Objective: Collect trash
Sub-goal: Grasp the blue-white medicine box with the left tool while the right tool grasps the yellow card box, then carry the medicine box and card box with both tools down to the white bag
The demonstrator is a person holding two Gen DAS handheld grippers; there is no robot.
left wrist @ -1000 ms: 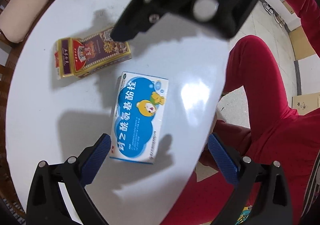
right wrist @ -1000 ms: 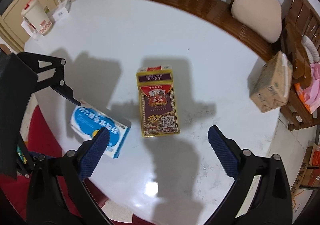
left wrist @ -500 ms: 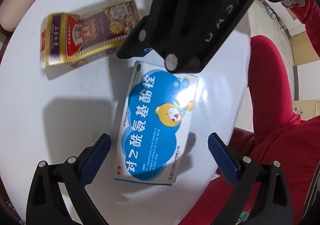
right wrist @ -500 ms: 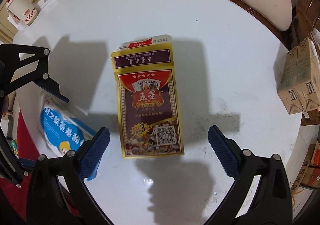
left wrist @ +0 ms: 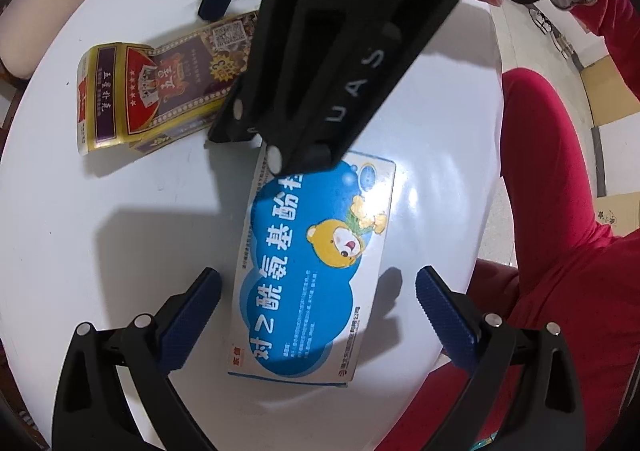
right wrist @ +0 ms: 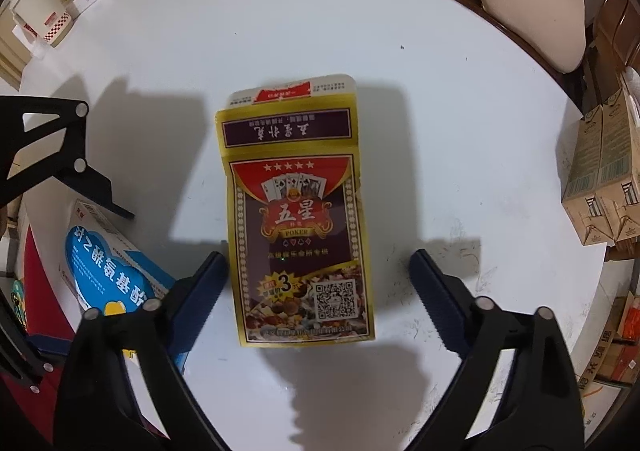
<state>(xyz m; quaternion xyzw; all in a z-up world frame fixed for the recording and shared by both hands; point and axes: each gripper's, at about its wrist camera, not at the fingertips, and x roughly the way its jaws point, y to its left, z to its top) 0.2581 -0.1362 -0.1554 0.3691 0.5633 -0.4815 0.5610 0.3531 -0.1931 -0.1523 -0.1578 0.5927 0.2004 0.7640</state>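
A blue and white medicine box [left wrist: 312,271] lies flat on the round white table [left wrist: 100,219]; my left gripper [left wrist: 318,287] hangs just above it, open, fingers on either side and apart from it. A gold and maroon poker card box [right wrist: 298,219], top flap open, lies flat further in. My right gripper [right wrist: 320,271] straddles its near end with its jaws closing; the left pad is almost at the box's edge, the right pad stands clear. The medicine box [right wrist: 108,271] shows at the right wrist view's left, the card box [left wrist: 160,79] at the left wrist view's upper left.
Brown cartons [right wrist: 604,175] stand at the table's right edge, and white boxes [right wrist: 44,19] lie at its far left. Wooden chairs with a beige cushion [right wrist: 536,7] ring the far side. A person in red [left wrist: 560,251] sits at the near edge.
Both grippers have sunk toward the table, so each box looks larger. The right gripper's fingers have drawn in around the card box; the left gripper's opening looks unchanged.
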